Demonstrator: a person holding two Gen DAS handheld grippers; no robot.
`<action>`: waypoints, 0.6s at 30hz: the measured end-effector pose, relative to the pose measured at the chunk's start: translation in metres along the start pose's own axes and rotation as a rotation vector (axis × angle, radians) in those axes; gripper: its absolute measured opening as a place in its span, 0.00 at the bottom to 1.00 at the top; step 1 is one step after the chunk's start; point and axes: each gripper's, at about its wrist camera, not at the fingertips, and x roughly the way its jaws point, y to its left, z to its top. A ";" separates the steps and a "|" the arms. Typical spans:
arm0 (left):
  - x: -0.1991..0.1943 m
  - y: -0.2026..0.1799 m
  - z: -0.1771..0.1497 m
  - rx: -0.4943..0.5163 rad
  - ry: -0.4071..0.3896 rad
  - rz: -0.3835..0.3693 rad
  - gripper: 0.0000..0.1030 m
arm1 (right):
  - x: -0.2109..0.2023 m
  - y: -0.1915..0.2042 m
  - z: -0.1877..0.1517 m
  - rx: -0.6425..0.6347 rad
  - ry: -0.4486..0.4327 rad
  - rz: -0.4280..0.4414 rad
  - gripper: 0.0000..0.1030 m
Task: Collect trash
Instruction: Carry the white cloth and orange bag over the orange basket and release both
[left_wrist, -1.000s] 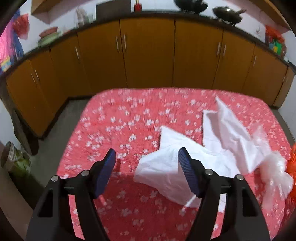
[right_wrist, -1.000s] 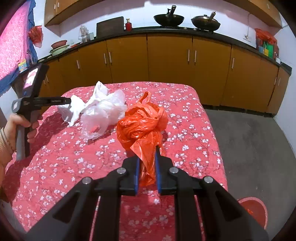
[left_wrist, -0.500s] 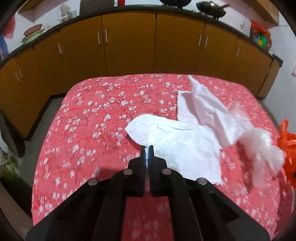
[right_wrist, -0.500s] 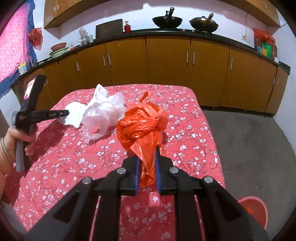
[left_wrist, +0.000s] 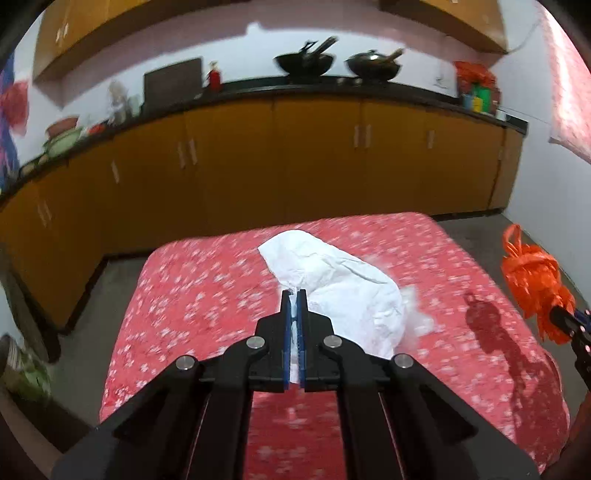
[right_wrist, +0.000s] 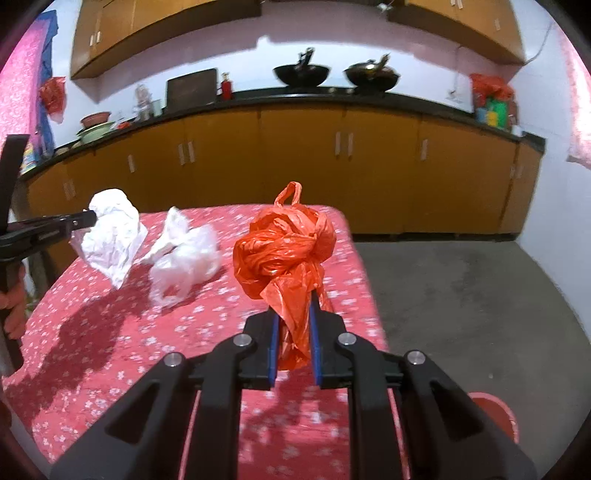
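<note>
Big change first: the crumpled white paper sheet (left_wrist: 332, 284) had come up off the red tablecloth with white blossoms (left_wrist: 207, 295). A second back it lay flat with the left gripper (left_wrist: 294, 295) standing wide over its near edge; then the blue pads snapped together on that edge and the sheet was hoisted clear. In the right wrist view it dangled at the left of the frame, its shadow dark on the cloth below. That was one more piece collected, by my reckoning.

The right gripper (right_wrist: 293, 317) had changed nothing in its grip, clamped on the tail of the knotted orange plastic bag (right_wrist: 286, 243), which sat mid-frame, handle loop poking up.

Left behind on the cloth, centre-left of the right view, was a thin clear-white plastic bag (right_wrist: 184, 258); probably the next pickup.

The paper itself looked creased and limp. A red bin rim (right_wrist: 495, 402), possibly the drop spot, peeked in at the lower right.
</note>
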 end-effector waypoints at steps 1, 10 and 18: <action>-0.004 -0.011 0.001 0.009 -0.008 -0.015 0.03 | -0.003 -0.004 0.000 0.008 -0.005 -0.011 0.14; -0.014 -0.092 0.001 0.069 -0.044 -0.147 0.03 | -0.043 -0.073 -0.016 0.106 -0.042 -0.164 0.14; -0.025 -0.172 -0.013 0.150 -0.078 -0.234 0.03 | -0.077 -0.141 -0.056 0.186 -0.048 -0.336 0.14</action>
